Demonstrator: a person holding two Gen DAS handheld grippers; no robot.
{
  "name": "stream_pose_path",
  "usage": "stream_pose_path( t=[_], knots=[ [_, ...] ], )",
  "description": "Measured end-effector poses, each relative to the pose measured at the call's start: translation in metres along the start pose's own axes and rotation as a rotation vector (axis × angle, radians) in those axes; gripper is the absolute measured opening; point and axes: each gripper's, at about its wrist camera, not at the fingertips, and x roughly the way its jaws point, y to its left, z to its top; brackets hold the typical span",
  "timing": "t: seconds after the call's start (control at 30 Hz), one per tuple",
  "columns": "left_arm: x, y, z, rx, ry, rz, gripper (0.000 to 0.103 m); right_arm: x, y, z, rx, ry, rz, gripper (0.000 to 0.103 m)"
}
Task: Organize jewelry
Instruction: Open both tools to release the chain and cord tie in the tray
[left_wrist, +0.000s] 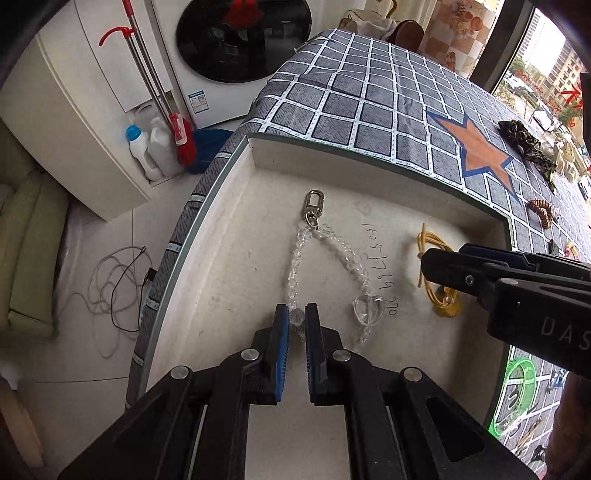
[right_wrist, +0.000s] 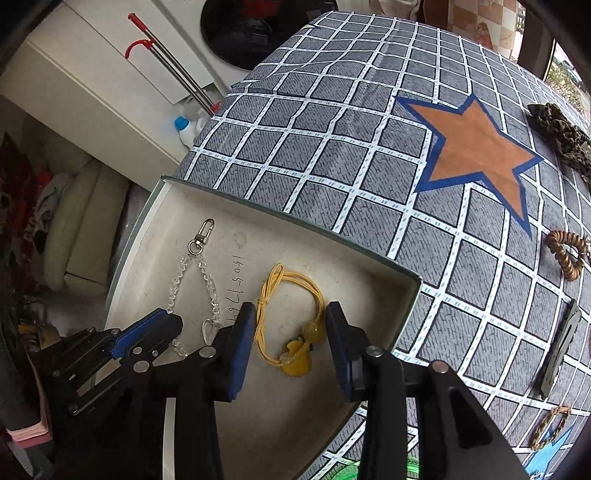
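Observation:
A white tray (left_wrist: 229, 236) lies on the checked tablecloth. In it lies a clear bead chain (left_wrist: 325, 254) with a metal clasp and a glass heart; it also shows in the right wrist view (right_wrist: 184, 280). My left gripper (left_wrist: 296, 321) is shut on the bead chain at its near end. A yellow cord with yellow beads (right_wrist: 291, 325) lies in the tray to the right of the chain. My right gripper (right_wrist: 290, 339) is open, its fingers on either side of the yellow cord, not touching it. The right gripper also shows in the left wrist view (left_wrist: 443, 273).
On the cloth right of the tray lie a leopard scrunchie (right_wrist: 561, 136), a brown braided hair tie (right_wrist: 567, 253), a dark hair clip (right_wrist: 561, 347), a woven bracelet (right_wrist: 550, 426) and a green bangle (left_wrist: 515, 395). The table edge drops to the floor at left.

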Motion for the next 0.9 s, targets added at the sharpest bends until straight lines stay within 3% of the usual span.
stream_pose_path(
  t=[0.03, 0.07, 0.1, 0.13, 0.33, 0.6, 0.63, 0.9],
  knots=[
    [-0.001, 0.000, 0.000, 0.000, 0.002, -0.004, 0.027, -0.003, 0.001, 0.001, 0.004, -0.004, 0.007, 0.045],
    [-0.001, 0.000, 0.000, -0.002, 0.003, -0.004, 0.073, -0.006, 0.002, 0.004, 0.009, -0.012, 0.018, 0.045],
    [-0.003, 0.001, -0.001, -0.009, -0.002, 0.007, 0.098, -0.010, 0.001, 0.005, 0.014, -0.022, 0.029, 0.046],
    [-0.009, 0.002, -0.002, -0.018, -0.038, 0.027, 0.103, -0.016, 0.000, 0.006, 0.020, -0.034, 0.037, 0.048],
    [-0.018, -0.003, -0.002, 0.026, -0.041, 0.051, 0.103, -0.051, -0.014, -0.001, 0.065, -0.099, 0.044, 0.060],
    [-0.036, -0.021, -0.011, 0.067, -0.026, 0.026, 0.103, -0.083, -0.057, -0.039, 0.178, -0.088, -0.010, 0.073],
    [-0.038, -0.025, -0.013, 0.075, -0.018, 0.019, 0.103, -0.087, -0.064, -0.047, 0.197, -0.085, -0.017, 0.082],
    [-0.056, -0.071, -0.024, 0.143, -0.004, -0.009, 0.103, -0.114, -0.117, -0.093, 0.323, -0.071, -0.068, 0.082]
  ],
)
